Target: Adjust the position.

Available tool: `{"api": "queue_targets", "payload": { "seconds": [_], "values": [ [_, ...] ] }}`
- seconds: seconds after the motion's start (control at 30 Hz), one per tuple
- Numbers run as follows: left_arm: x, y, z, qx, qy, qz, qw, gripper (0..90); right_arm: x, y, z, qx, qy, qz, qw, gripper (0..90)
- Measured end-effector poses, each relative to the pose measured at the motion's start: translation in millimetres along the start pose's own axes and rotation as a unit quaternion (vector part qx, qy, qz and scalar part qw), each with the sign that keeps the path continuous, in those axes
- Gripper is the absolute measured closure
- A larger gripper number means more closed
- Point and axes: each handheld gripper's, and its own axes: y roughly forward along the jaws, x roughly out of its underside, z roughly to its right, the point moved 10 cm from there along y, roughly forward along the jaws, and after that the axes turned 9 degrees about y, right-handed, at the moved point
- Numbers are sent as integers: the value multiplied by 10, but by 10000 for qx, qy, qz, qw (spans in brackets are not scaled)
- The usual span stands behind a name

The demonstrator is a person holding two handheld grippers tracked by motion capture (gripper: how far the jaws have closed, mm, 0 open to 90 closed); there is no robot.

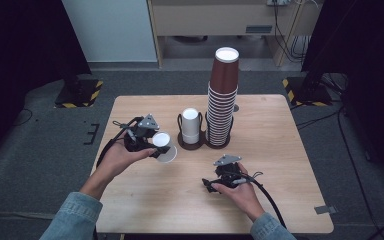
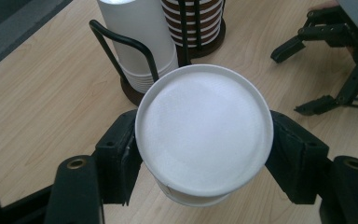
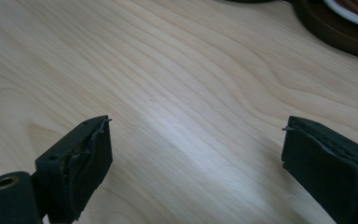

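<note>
My left gripper (image 1: 156, 148) is shut on a white paper cup (image 1: 164, 147), held tilted just above the table, left of the cup holders. In the left gripper view the cup (image 2: 204, 128) shows its flat round end toward the camera, with both black jaws pressed against its sides. A short stack of white cups (image 1: 190, 124) stands upside down in a dark wire holder (image 1: 181, 141). Beside it rises a tall stack of brown cups (image 1: 222, 97). My right gripper (image 1: 209, 184) rests low near the table's front, open, with bare wood between its jaws (image 3: 196, 154).
The wooden table (image 1: 280, 150) has bare room on its left, right and front. The right gripper (image 2: 335, 60) appears at the top right of the left gripper view. A brown holder base (image 3: 340, 28) sits ahead of the right gripper. Grey floor, cables and stands surround the table.
</note>
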Motion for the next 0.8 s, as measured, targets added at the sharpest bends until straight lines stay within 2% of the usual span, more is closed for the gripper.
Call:
{"api": "queue_targets", "payload": {
  "seconds": [0.13,0.33,0.53,0.57,0.6,0.8],
  "values": [
    [7,-3,30,-2,-5,4,10000,323,-40,24,-155,-140,-100,-4,9999,115],
    [61,80,111,77,8,-71,9999,324,-208,38,-388,-459,15,111,9989,141],
    [99,209,206,192,9,-157,9997,323,-372,86,-651,-835,142,250,9961,153],
    [102,226,219,208,11,-172,9996,323,-372,86,-651,-835,142,250,9961,153],
    [98,252,239,218,3,-170,9996,323,-397,106,-717,-939,190,288,9950,145],
    [54,288,271,243,-46,-120,9996,323,-449,181,-835,-1042,331,372,9933,113]
  ]
}}
